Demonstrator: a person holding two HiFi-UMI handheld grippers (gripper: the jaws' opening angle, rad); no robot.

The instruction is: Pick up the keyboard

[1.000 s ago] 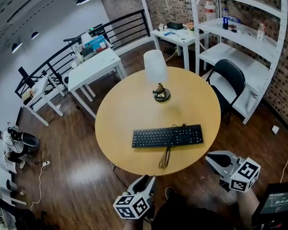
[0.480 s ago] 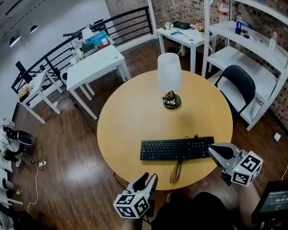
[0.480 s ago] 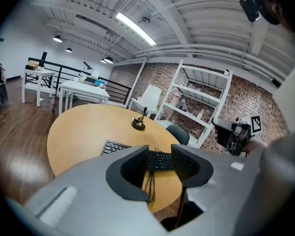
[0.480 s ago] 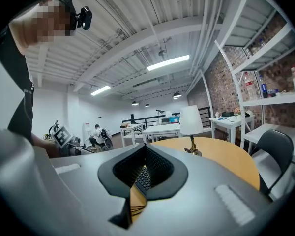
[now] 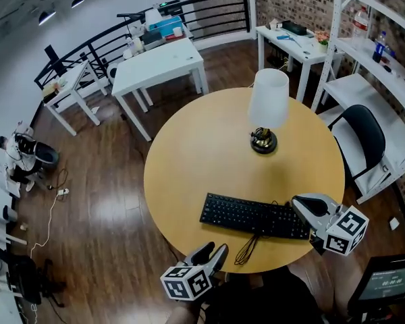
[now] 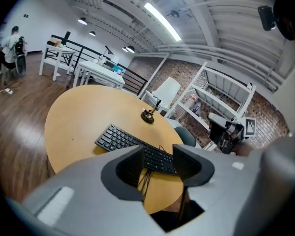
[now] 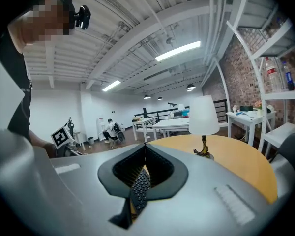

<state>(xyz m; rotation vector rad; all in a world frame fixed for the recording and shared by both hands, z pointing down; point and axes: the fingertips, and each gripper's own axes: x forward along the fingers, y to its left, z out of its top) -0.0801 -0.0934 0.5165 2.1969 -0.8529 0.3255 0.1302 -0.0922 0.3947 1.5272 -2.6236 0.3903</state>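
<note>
The black keyboard (image 5: 255,216) lies near the front of the round wooden table (image 5: 196,154), with its coiled cable (image 5: 246,248) hanging over the front edge. My left gripper (image 5: 214,252) is at the table's front edge, just below the keyboard's left half. Its jaws have just been opening and stand open with nothing between them; the keyboard (image 6: 117,137) shows beyond the left gripper (image 6: 157,154). My right gripper (image 5: 297,202) is at the keyboard's right end, its jaws shut. The right gripper (image 7: 145,147) looks along the keyboard (image 7: 140,183). Whether it touches the keyboard I cannot tell.
A table lamp (image 5: 268,106) with a white shade stands behind the keyboard. A black chair (image 5: 364,137) and white shelving (image 5: 385,59) are to the right. White tables (image 5: 158,66) and a black railing (image 5: 209,9) are behind. A screen (image 5: 385,282) sits at lower right.
Both grippers have come in towards the table. The right one moved left to the keyboard's right end; the left one reached the front edge. The head view has shifted left.
</note>
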